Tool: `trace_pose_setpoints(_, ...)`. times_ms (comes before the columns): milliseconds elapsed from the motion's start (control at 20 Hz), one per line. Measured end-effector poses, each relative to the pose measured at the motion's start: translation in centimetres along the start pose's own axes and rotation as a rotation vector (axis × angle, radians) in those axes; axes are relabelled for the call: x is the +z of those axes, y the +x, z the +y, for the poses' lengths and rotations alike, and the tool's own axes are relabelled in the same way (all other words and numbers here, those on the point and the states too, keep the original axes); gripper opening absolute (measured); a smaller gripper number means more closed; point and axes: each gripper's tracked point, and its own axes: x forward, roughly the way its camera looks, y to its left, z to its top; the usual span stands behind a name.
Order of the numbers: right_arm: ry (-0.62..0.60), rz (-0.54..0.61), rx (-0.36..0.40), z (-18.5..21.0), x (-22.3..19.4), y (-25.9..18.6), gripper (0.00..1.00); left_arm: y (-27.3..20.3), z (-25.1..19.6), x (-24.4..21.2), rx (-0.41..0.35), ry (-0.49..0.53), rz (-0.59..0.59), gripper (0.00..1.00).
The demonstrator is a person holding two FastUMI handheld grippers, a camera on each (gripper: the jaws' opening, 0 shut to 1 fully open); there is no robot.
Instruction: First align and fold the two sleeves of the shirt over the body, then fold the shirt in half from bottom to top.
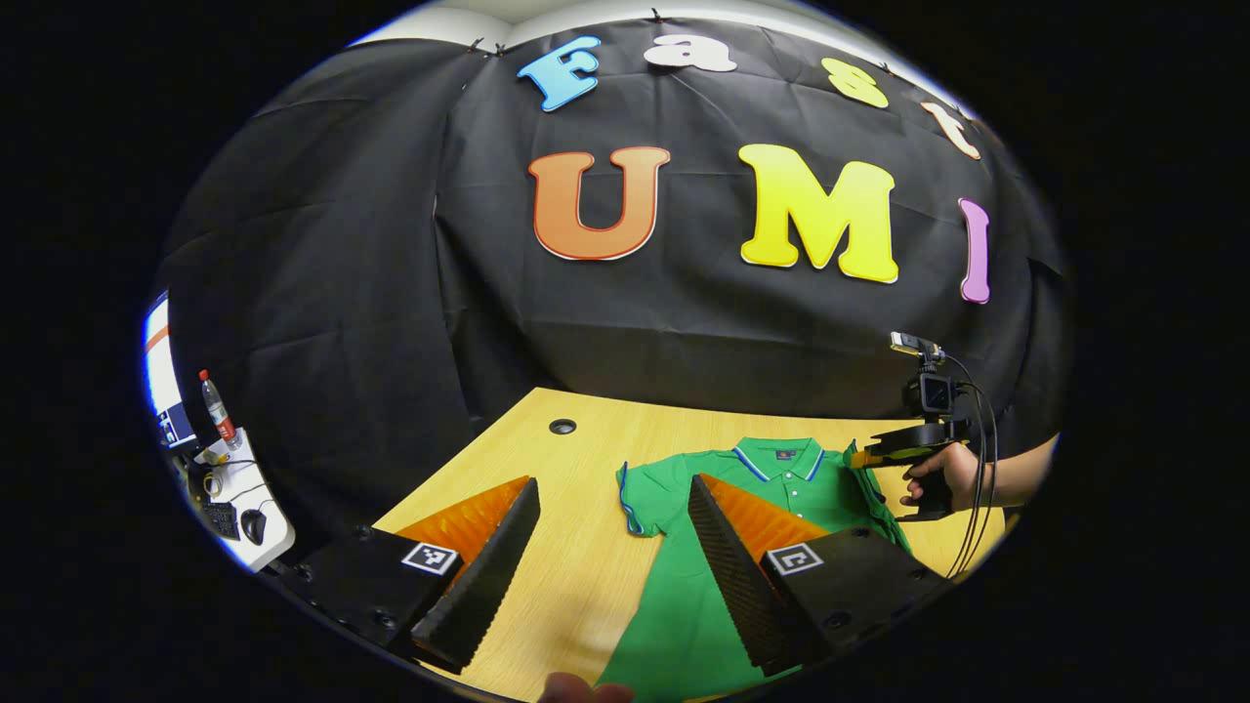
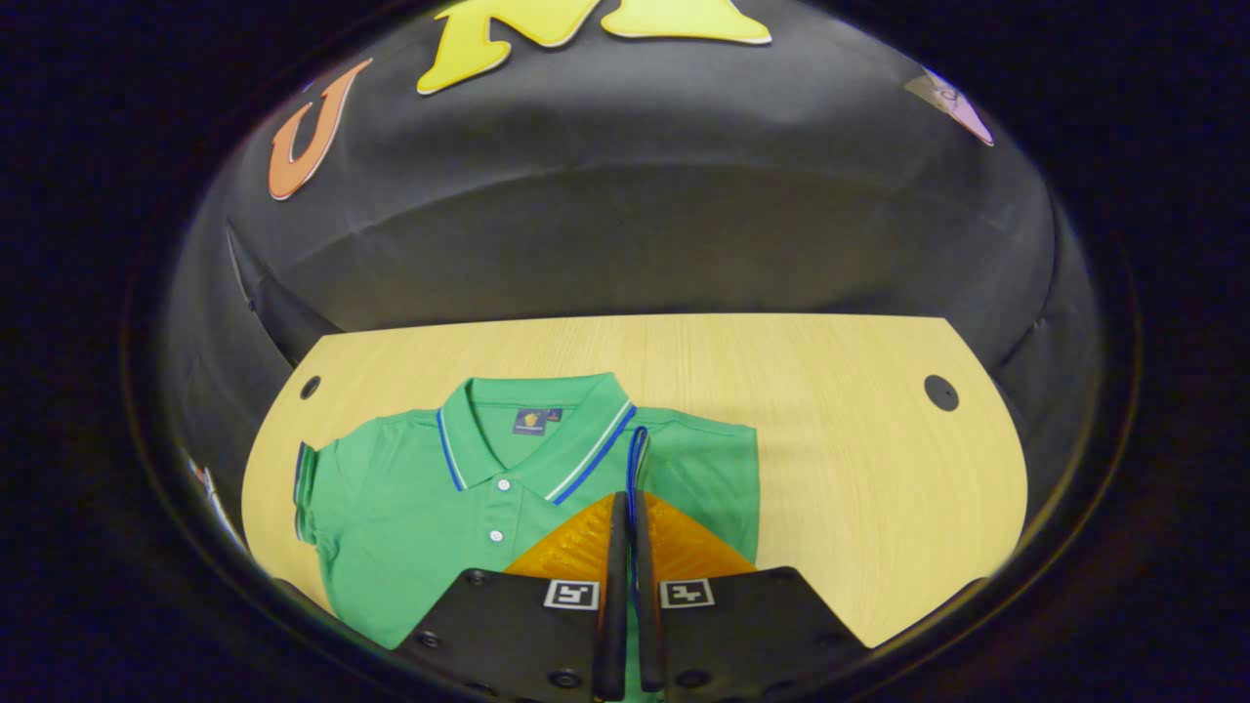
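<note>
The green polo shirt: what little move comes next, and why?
Probably the right claw should lay the sleeve cuff it pinches down on the green polo shirt and let go. That sleeve is already folded over the body; the other sleeve lies flat on the wooden table before the open left claw.

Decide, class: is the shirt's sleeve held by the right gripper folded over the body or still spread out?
Folded over. The right gripper pinches the sleeve, whose striped cuff lies over the green shirt beside the collar.
</note>
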Motion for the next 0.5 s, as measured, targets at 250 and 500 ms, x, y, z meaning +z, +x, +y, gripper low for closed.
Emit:
trace_pose_setpoints(250, 0.035, -0.005, 0.046, 1.2, 0.1, -1.6, 0.51, -0.1, -0.1, -0.1, -0.013, -0.013, 0.005, 0.99)
trace_pose_setpoints(500, -0.004, -0.094, 0.004, 0.4, 1.7, -6.6, 0.94, 0.1, -0.5, 0.0, -0.06, 0.001, -0.01, 0.99)
